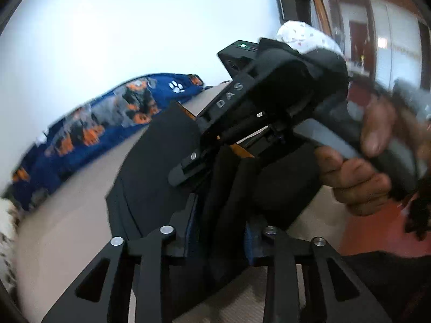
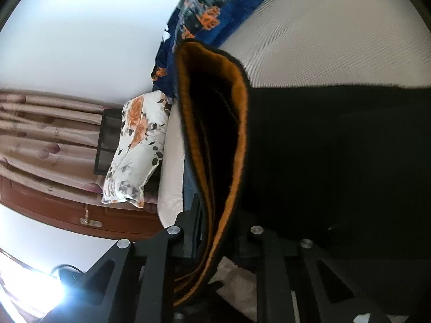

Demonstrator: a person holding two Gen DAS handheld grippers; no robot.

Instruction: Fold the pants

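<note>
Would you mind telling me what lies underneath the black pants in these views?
The black pants rest on a pale beige mattress, bare beyond the cloth. A blue patterned blanket lies past them. Whatever is directly beneath the fabric is covered.

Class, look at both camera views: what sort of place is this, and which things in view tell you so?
Most likely a bedroom at home. The black pants lie on a pale mattress-like surface, with a floral pillow and a blue patterned blanket beside them, and curtains hang behind.
</note>
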